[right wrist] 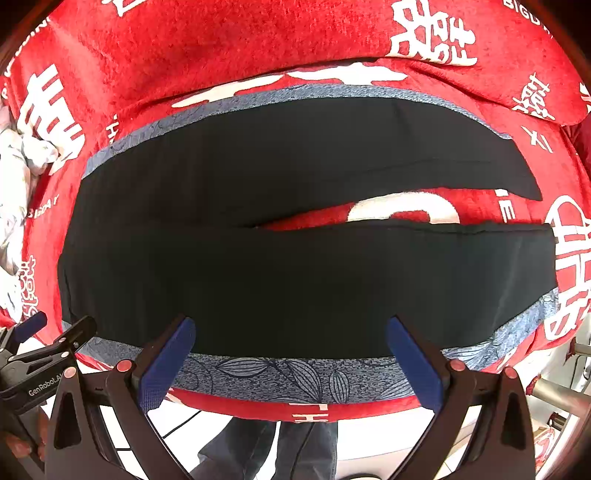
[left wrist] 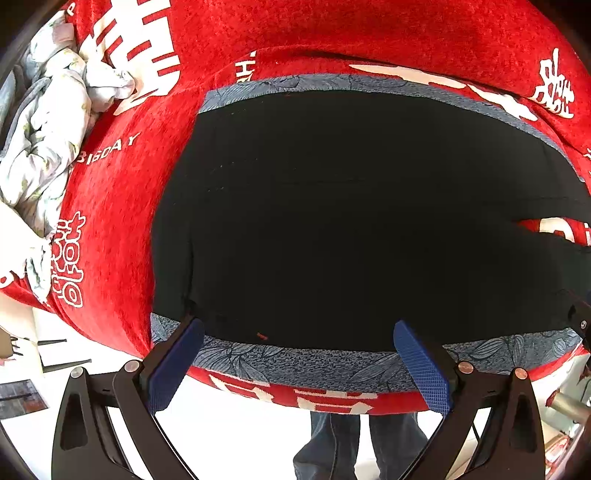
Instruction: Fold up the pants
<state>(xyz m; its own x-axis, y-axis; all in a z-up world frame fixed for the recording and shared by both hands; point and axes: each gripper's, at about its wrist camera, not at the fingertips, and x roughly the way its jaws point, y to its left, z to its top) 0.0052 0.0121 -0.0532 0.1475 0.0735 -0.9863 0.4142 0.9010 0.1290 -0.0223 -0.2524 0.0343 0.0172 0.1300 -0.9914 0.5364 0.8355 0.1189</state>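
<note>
Black pants [left wrist: 332, 221] lie spread flat on a blue-grey leaf-patterned mat [left wrist: 295, 365] over a red cloth. The waist end is at the left, and the two legs [right wrist: 332, 273] run to the right with a gap of red cloth between them. My left gripper [left wrist: 297, 338] is open at the near edge of the pants, by the waist end, with nothing between its blue pads [left wrist: 424, 369]. My right gripper [right wrist: 290, 334] is open too, at the near edge of the nearer leg. The left gripper [right wrist: 33, 332] also shows at the lower left of the right wrist view.
The red cloth [left wrist: 332, 29] with white lettering covers the whole surface. A crumpled pale floral fabric [left wrist: 48, 122] lies at the far left. A person's legs in dark trousers [left wrist: 343, 443] stand at the near edge. Metal tubing [right wrist: 554, 391] sits low at the right.
</note>
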